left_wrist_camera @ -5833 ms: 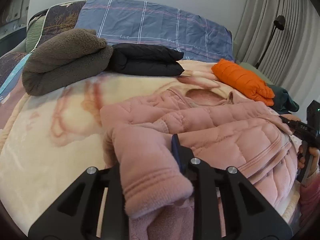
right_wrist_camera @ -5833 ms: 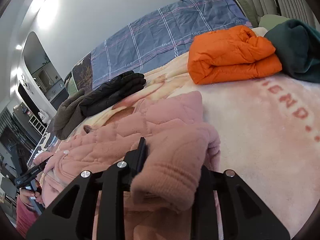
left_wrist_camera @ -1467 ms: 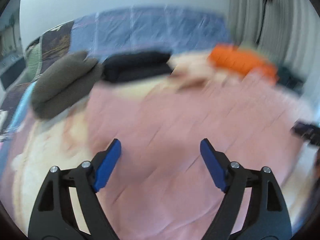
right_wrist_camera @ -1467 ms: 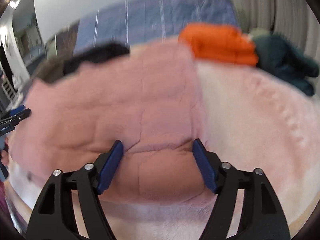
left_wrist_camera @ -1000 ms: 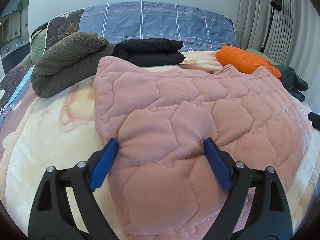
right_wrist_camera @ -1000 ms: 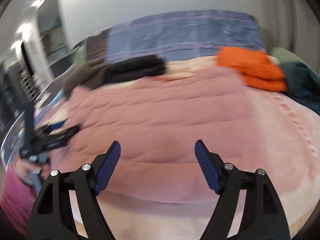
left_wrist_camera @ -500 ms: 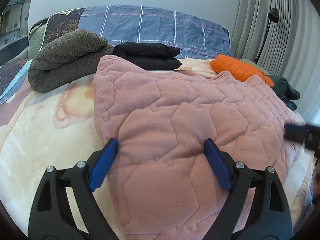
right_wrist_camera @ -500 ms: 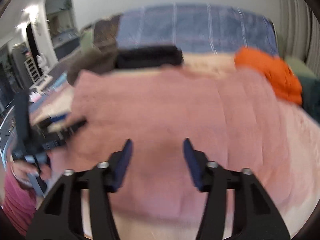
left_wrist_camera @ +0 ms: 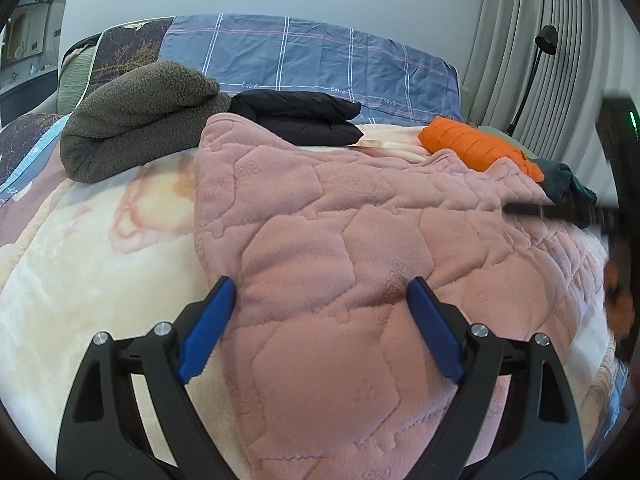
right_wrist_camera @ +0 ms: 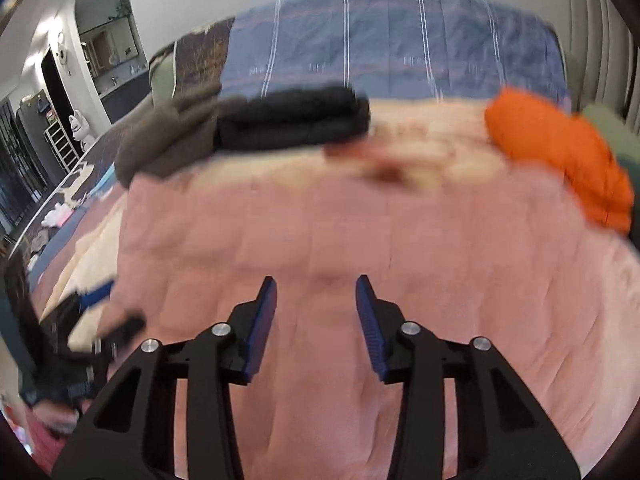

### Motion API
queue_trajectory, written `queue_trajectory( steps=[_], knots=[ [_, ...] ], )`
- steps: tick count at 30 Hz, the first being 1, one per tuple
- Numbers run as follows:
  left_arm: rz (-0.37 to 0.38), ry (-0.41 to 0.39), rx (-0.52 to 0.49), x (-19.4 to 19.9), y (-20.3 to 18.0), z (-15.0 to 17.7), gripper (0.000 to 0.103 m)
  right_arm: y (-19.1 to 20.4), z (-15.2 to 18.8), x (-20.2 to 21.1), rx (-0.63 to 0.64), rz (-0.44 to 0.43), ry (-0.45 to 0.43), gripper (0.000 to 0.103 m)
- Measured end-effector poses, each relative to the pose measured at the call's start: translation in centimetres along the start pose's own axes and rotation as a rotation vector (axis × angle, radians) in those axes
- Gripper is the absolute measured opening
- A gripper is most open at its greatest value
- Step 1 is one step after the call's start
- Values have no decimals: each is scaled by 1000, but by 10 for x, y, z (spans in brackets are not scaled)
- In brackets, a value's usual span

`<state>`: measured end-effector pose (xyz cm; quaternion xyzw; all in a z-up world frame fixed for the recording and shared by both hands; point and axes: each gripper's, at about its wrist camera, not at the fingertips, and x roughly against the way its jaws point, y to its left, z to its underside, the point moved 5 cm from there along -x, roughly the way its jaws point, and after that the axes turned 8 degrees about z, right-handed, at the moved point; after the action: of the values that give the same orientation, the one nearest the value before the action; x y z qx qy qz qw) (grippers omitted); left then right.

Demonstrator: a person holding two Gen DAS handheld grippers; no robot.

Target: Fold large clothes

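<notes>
A large pink quilted fleece garment (left_wrist_camera: pixel 352 240) lies spread flat on the cream blanket (left_wrist_camera: pixel 92 256) of the bed. My left gripper (left_wrist_camera: pixel 320 320) hangs open and wide over the garment's near left part; its blue pads straddle the cloth without pressing it. At the right edge of the left wrist view the right gripper (left_wrist_camera: pixel 560 212) shows as a dark blur. In the blurred right wrist view my right gripper (right_wrist_camera: pixel 316 312) hovers over the middle of the pink garment (right_wrist_camera: pixel 400 232). Its jaws are closing and nothing is pinched between them. The left gripper (right_wrist_camera: pixel 104 320) appears blurred at lower left.
Folded clothes line the back of the bed: a grey-brown fleece (left_wrist_camera: pixel 136 124), a black jacket (left_wrist_camera: pixel 300 118), an orange puffer (left_wrist_camera: pixel 476 146) and a dark teal garment (left_wrist_camera: pixel 568 188). Behind them are a blue plaid pillow (left_wrist_camera: pixel 304 60), a curtain and a floor lamp (left_wrist_camera: pixel 544 40).
The right gripper's jaws have narrowed a good deal and it has slid left across the pink garment toward its middle. The left gripper has stayed open and nearly still.
</notes>
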<state>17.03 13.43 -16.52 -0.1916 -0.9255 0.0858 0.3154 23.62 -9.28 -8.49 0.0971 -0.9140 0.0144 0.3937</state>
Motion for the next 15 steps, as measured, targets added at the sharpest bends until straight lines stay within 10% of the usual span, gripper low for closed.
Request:
queue_trajectory(
  steps=[4,10,15],
  knots=[
    [4,-1,4,2,0,1,89,10,-34,-26,2,-26,5,26],
    [35,-10,25,4,3,2,89,-5,-20,-148,-91,-15,268,2],
    [69,-9,52,5,7,2,89,-2,-25,-145,-81,6,248,1]
  ],
)
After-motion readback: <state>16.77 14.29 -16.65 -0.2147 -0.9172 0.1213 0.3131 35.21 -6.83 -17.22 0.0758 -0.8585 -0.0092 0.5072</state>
